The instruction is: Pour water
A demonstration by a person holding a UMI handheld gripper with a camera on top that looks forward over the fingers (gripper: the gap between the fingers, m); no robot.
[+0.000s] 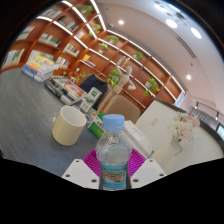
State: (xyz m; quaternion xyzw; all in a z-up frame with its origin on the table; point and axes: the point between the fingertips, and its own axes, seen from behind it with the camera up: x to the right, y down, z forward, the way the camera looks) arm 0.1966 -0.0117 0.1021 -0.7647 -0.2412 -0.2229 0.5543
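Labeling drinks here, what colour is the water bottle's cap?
Light blue, on the water bottle between the fingers; gripper view.

Grey desk is carrying a cream cup sitting out in the middle, water bottle standing nearer the closest edge.

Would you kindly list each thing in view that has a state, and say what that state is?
Bottle: upright, cap on, between the fingers.
Cup: upright, beyond the bottle, inside not visible.
Gripper: about the bottle; grip can't be judged.
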